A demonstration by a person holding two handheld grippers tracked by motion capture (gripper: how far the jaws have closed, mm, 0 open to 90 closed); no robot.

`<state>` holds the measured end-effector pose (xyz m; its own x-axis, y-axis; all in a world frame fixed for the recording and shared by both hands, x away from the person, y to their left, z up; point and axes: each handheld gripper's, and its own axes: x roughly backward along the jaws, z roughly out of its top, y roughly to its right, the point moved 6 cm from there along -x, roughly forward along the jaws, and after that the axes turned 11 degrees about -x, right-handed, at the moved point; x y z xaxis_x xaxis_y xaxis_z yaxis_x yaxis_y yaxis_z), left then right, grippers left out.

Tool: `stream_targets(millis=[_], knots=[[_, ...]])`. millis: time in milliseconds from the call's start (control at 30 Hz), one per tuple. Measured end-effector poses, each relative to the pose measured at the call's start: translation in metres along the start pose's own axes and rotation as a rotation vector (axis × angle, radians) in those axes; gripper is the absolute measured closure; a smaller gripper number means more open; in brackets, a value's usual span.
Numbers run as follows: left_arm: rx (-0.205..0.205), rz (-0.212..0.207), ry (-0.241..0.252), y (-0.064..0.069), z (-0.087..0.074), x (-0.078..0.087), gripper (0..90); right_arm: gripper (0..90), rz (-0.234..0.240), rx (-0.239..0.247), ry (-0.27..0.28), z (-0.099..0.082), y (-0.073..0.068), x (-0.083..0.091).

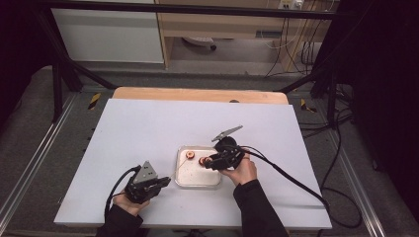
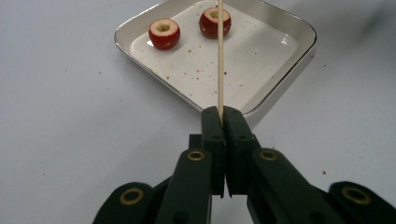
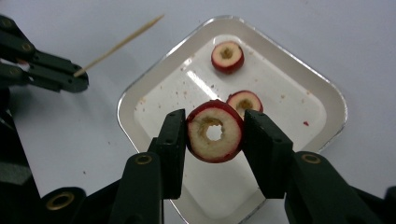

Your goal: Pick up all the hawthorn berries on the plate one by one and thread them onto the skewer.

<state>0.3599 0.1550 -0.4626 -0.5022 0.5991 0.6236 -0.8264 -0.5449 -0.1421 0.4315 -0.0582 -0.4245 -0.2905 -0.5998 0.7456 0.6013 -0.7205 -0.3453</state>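
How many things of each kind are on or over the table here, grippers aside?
Cored red fruit pieces: 3, one held by the right hand-held gripper, two lying in the tray
Wooden skewer: 1
Metal tray: 1
Total: 5

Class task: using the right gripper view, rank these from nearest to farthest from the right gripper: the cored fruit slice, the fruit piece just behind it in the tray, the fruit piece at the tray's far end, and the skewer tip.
1. Cored fruit slice: clamped between the right gripper jaws.
2. Near fruit piece: just behind, in the tray.
3. Far fruit piece: the tray's far end.
4. Skewer tip: top left, beyond the tray.
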Motion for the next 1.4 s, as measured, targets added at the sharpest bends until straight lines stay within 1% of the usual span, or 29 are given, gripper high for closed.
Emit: stream_targets(millis=[133,300,333,367,400,433,567,633,667,700,833,867,900,933,1067,1100,1133,1200,1300,1400], knots=[[0.023,0.011,0.022,-0.001,0.001,0.002,88.2,60.8,0.041,-0.069,0.091,0.004,0.003,0.008],[0.052,0.03,0.038,-0.002,0.001,0.003,88.2,60.8,0.092,-0.143,0.215,0.005,0.006,0.014],[0.06,0.031,0.045,-0.002,0.002,0.004,88.3,60.8,0.114,-0.167,0.262,0.005,0.007,0.014],[0.067,0.031,0.048,-0.002,0.002,0.004,88.3,60.8,0.114,-0.167,0.262,0.005,0.007,0.014],[0.078,0.033,0.055,-0.002,0.002,0.004,88.3,60.9,0.139,-0.198,0.309,0.005,0.008,0.014],[0.088,0.034,0.06,-0.002,0.002,0.005,88.3,60.9,0.139,-0.198,0.309,0.005,0.008,0.014],[0.124,0.031,0.071,-0.001,0.002,0.004,88.3,60.9,0.199,-0.268,0.399,0.006,0.008,0.013],[0.137,0.031,0.074,0.0,0.002,0.004,88.3,60.9,0.22,-0.29,0.438,0.007,0.008,0.012],[0.14,0.03,0.076,0.001,0.002,0.004,88.3,60.9,0.242,-0.314,0.47,0.008,0.007,0.012],[0.144,0.03,0.079,0.002,0.002,0.003,88.3,60.9,0.242,-0.314,0.47,0.008,0.007,0.012],[0.159,0.028,0.089,0.004,0.003,0.003,88.3,60.9,0.264,-0.336,0.524,0.011,0.004,0.012],[0.163,0.027,0.094,0.005,0.004,0.003,88.3,60.9,0.269,-0.341,0.539,0.012,0.004,0.013],[0.164,0.025,0.097,0.007,0.004,0.003,88.3,60.9,0.275,-0.353,0.57,0.014,0.003,0.014],[0.166,0.027,0.1,0.008,0.005,0.002,88.3,60.9,0.275,-0.353,0.57,0.014,0.003,0.014],[0.182,0.018,0.119,0.015,0.007,0.0,88.3,60.9,0.286,-0.366,0.631,0.017,0.001,0.016],[0.185,0.016,0.124,0.016,0.008,0.0,88.2,61.0,0.294,-0.379,0.656,0.018,0.0,0.017],[0.189,0.011,0.127,0.018,0.009,-0.001,88.2,61.0,0.294,-0.379,0.656,0.018,0.0,0.017],[0.205,0.006,0.137,0.02,0.01,-0.002,88.2,61.0,0.3,-0.382,0.679,0.019,-0.001,0.017],[0.216,-0.006,0.143,0.023,0.012,-0.005,88.2,61.0,0.311,-0.394,0.705,0.019,-0.002,0.016],[0.236,-0.018,0.152,0.025,0.015,-0.007,88.2,61.0,0.319,-0.4,0.718,0.019,-0.002,0.015]])
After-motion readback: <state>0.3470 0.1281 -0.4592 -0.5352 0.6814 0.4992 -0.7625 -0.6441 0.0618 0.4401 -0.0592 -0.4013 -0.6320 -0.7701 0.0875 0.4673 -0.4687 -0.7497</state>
